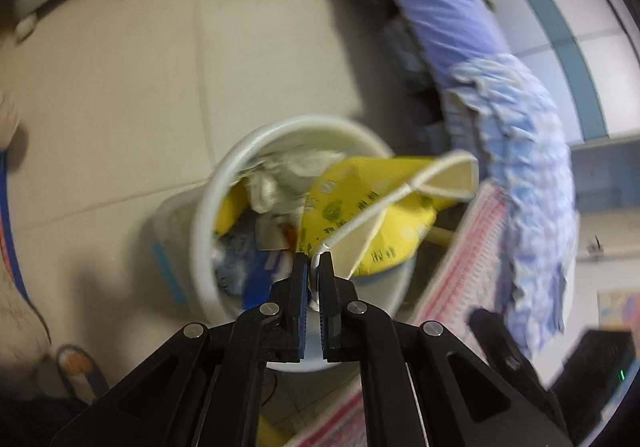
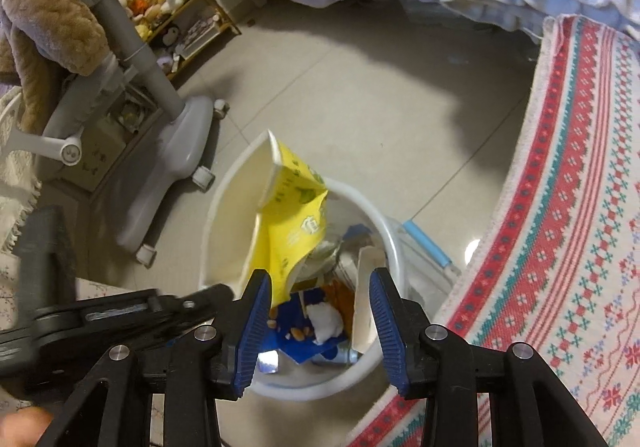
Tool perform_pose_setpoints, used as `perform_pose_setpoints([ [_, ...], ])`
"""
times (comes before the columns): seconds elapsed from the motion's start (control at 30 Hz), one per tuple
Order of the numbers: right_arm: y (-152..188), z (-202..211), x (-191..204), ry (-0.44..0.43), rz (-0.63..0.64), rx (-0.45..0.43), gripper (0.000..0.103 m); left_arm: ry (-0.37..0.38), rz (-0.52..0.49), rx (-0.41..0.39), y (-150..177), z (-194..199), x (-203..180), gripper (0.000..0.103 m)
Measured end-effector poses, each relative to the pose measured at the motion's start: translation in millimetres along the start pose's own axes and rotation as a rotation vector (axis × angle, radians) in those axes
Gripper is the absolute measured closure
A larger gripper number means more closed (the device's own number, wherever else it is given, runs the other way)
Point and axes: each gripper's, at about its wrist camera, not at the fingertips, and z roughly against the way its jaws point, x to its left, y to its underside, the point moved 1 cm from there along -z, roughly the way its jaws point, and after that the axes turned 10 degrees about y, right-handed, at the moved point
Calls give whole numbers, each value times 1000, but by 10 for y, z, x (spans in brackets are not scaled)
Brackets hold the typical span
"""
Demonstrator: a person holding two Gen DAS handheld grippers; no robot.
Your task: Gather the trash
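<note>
So the left gripper (image 1: 315,261) is pinching the white edge of a torn yellow snack bag (image 1: 372,215), jaws clamped almost together on it, and it's dangling the bag right over the white trash bin (image 1: 208,207). The bin is sitting on the beige tile floor (image 1: 120,87) and it's already looking pretty full: crumpled tissue (image 1: 288,171), a blue wrapper (image 2: 308,331), some foil bits. The right gripper (image 2: 320,287) is hovering above the same bin with its jaws spread wide, gripping nothing. A patterned red-and-white rug (image 2: 560,247) is lying just beside the bin, and a grey chair base (image 2: 176,151) is standing nearby.
</note>
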Motion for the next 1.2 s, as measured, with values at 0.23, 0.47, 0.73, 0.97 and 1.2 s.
perform_pose_setpoints([
  [0.23, 51, 209, -143, 12, -18, -17, 57, 19, -49, 85, 335, -173, -156, 82],
  [0.47, 180, 555, -188, 7, -18, -42, 57, -42, -90, -17, 336, 247, -206, 70],
  [0.73, 468, 1032, -162, -19, -13, -58, 57, -129, -350, -146, 909, 988, -439, 67],
  [0.97, 895, 1746, 124, -36, 95, -121, 50, -122, -475, -192, 1660, 1545, -420, 65],
  [1.2, 1472, 2359, 272, 33, 198, -228, 48, -166, -660, -297, 2362, 2010, -702, 28],
])
